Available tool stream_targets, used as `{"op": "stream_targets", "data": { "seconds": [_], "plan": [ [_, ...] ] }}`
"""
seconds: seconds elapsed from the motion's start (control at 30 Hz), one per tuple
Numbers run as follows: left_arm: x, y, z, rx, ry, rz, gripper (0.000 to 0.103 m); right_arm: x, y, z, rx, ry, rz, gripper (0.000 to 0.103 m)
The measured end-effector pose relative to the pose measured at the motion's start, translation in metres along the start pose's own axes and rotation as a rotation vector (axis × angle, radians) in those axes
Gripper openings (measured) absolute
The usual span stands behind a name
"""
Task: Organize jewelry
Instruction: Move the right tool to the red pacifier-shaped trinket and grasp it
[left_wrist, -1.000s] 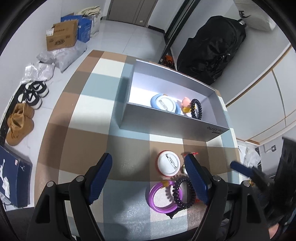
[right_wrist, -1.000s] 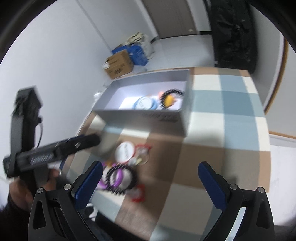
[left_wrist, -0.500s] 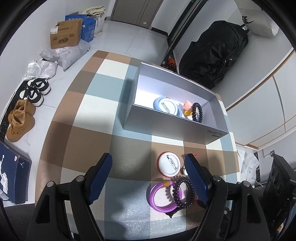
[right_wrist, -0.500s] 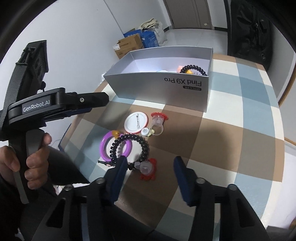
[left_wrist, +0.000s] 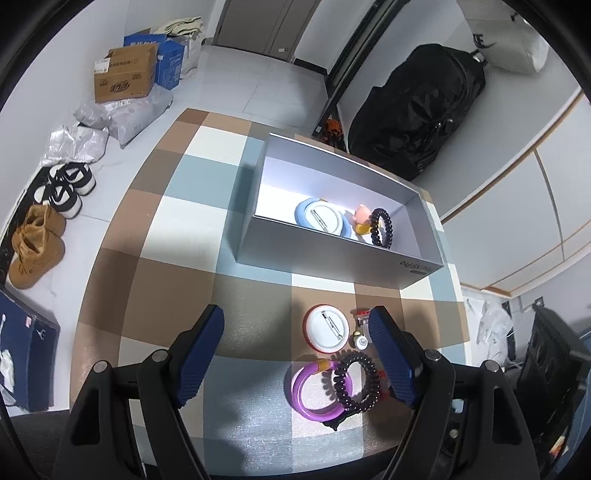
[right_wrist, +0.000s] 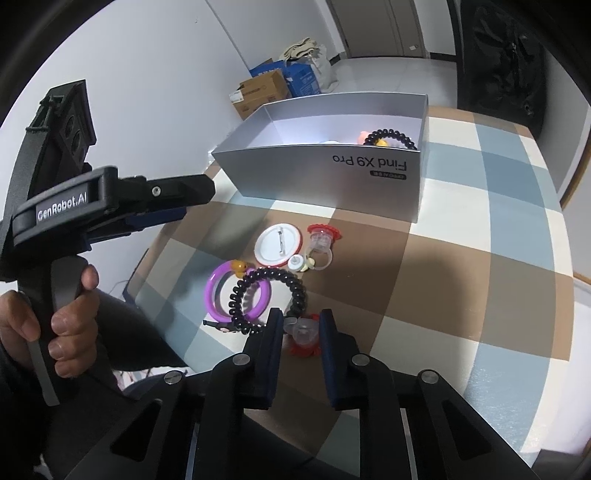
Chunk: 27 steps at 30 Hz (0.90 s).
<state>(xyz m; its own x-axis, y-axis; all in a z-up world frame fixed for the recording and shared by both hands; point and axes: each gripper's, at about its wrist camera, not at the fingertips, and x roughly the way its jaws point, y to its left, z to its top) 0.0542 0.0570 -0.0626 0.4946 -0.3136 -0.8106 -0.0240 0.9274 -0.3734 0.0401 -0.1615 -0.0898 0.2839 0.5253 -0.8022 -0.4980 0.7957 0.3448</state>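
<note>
two pin badges, two bead bracelets

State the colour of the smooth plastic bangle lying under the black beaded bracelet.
Purple bangle, clearest in the right wrist view.

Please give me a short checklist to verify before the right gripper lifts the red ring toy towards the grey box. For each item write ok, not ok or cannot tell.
1. The red ring toy sits between the right gripper fingers, whose jaws have just been closing: ok.
2. Pads really pressing on the toy: cannot tell, a small gap may remain.
3. Black coil bracelet not caught by the left finger: cannot tell, it lies right against it.
4. Grey box open on top, with free room inside: ok.
5. Left gripper open, holding nothing: ok.
6. The other red ring toy and white badge lie apart from the grasp: ok.
</note>
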Motion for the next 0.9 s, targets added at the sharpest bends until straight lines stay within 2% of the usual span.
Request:
{"op": "stream_targets", "data": {
  "seconds": [0.2,0.47,0.57,0.63,0.77,0.9],
  "plan": [
    [-0.001,-0.005,-0.001,0.027,-0.006,-0.037,0.077,-0.015,-0.010,0.007,0.049,-0.056,-0.015,0.018],
    [0.003,-0.035,-0.004,0.139,-0.024,-0.054,0.077,-0.034,-0.031,0.015,0.141,-0.114,-0.027,0.018],
    [0.008,-0.050,-0.008,0.206,-0.024,-0.035,0.076,-0.042,-0.042,0.016,0.164,-0.128,-0.042,0.018],
    [0.012,-0.058,-0.011,0.245,-0.018,0.002,0.077,-0.043,-0.048,0.016,0.192,-0.131,-0.042,0.018],
    [0.021,-0.066,-0.015,0.290,0.003,0.032,0.076,-0.045,-0.057,0.015,0.215,-0.129,-0.047,0.018],
    [0.028,-0.073,-0.015,0.311,0.007,0.055,0.069,-0.046,-0.062,0.014,0.227,-0.131,-0.043,0.018]
  ]
}}
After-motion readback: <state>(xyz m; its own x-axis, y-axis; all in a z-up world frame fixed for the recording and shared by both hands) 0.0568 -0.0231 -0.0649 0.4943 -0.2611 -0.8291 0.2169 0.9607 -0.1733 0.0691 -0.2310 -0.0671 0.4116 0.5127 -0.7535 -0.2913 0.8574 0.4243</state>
